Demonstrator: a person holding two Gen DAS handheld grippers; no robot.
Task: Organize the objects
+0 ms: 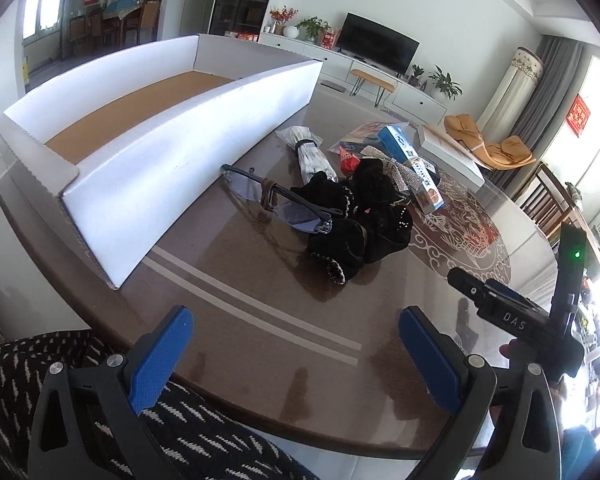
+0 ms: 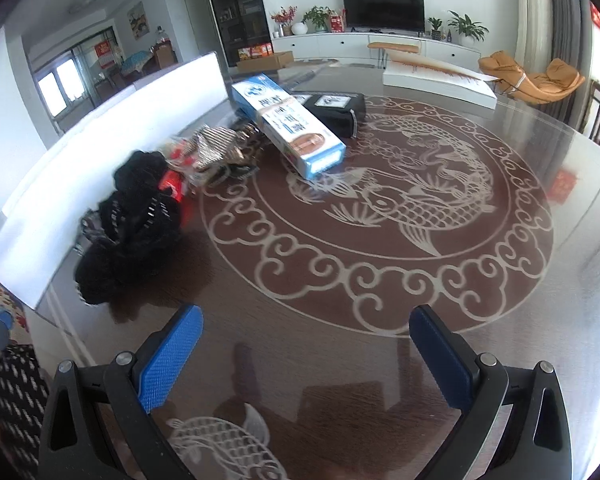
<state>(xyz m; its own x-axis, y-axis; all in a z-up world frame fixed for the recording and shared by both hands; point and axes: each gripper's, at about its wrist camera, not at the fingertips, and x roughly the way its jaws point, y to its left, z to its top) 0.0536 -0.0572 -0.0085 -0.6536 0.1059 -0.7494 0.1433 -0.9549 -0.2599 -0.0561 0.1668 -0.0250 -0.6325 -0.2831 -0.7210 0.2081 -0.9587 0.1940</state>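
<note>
A long white cardboard box (image 1: 188, 160) with a brown floor lies empty on the round table (image 1: 260, 320). Beside it sits a pile: blue-tinted glasses (image 1: 278, 204), black beaded scrunchies (image 1: 360, 216), a rhinestone bow (image 1: 396, 164), a bagged white item (image 1: 312, 156) and a blue toothpaste carton (image 1: 412, 164). My left gripper (image 1: 296, 360) hovers open over the near table edge, short of the pile. My right gripper (image 2: 306, 360) is open above the fish pattern; the scrunchies (image 2: 132, 224), carton (image 2: 288, 124) and a black pouch (image 2: 336, 110) lie ahead to its left.
A flat white box (image 2: 440, 80) rests at the table's far side. The other gripper's black body (image 1: 516, 320) shows at the right of the left wrist view. A patterned sleeve (image 1: 40, 364) lies at the near edge. Chairs (image 1: 548, 196) stand beyond the table.
</note>
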